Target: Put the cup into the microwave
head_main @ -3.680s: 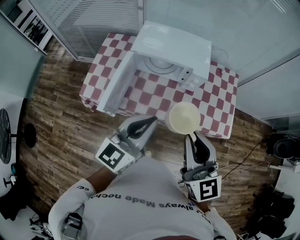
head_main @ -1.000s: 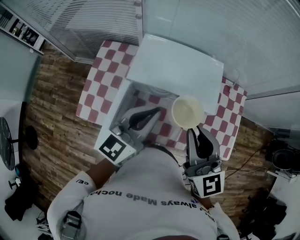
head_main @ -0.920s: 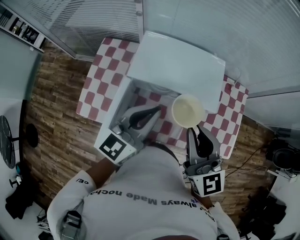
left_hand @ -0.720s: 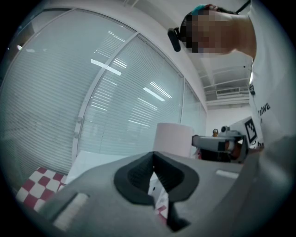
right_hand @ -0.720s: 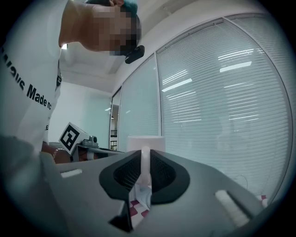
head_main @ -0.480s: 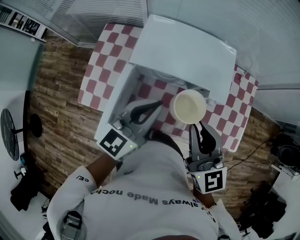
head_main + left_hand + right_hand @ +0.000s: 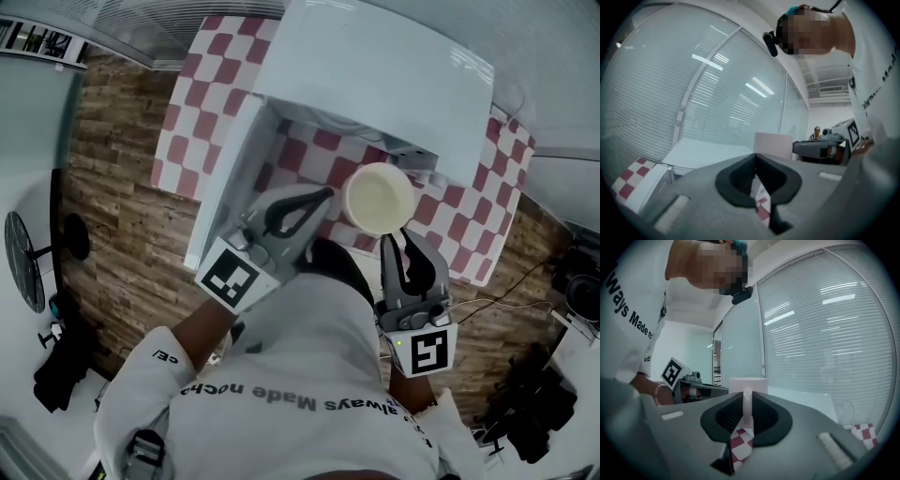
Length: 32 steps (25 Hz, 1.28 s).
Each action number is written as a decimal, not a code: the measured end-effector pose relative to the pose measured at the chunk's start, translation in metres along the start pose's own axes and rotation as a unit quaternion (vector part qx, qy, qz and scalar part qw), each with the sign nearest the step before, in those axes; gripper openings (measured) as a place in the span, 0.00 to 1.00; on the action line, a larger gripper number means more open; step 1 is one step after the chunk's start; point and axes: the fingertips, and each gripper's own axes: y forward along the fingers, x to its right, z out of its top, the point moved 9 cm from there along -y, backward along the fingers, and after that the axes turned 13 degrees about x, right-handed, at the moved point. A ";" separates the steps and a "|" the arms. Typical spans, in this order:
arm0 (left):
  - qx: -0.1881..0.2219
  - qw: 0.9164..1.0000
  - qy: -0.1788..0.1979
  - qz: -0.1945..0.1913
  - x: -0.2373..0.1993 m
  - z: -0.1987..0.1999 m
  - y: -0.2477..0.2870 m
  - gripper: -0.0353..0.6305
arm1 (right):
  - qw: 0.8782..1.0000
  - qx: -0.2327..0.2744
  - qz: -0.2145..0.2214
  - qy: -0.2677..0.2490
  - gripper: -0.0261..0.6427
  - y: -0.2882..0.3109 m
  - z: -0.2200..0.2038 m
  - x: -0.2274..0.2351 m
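Cup (image 7: 378, 199), held by its handle in the clamped right gripper (image 7: 401, 246), hangs over the checkered table (image 7: 197, 112), just in front of the microwave (image 7: 375, 80). The cavity mouth lies at 11 o'clock of the cup and the open door (image 7: 225, 187) at 9 o'clock. The left gripper (image 7: 317, 201) is closed on nothing. Advised: keep the cup level, drop it below the roof edge, then advance straight in, clear of the door.

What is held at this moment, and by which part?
The right hand-held gripper clamps the cream round cup by its handle; left hand-held gripper holds nothing.
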 end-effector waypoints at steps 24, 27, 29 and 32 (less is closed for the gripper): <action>-0.029 0.999 -0.007 0.045 -0.053 -0.116 -0.015 0.06 | 0.997 -0.056 -0.039 -0.019 0.10 0.014 -0.140 0.004; -0.030 0.998 -0.007 0.057 -0.063 -0.126 -0.016 0.06 | 0.997 -0.057 -0.042 -0.024 0.10 0.020 -0.154 0.004; -0.031 0.998 -0.006 0.062 -0.071 -0.133 -0.016 0.06 | 0.997 -0.061 -0.047 -0.028 0.10 0.024 -0.162 0.004; -0.034 0.997 -0.006 0.064 -0.081 -0.142 -0.015 0.06 | 0.996 -0.064 -0.057 -0.027 0.10 0.030 -0.174 0.005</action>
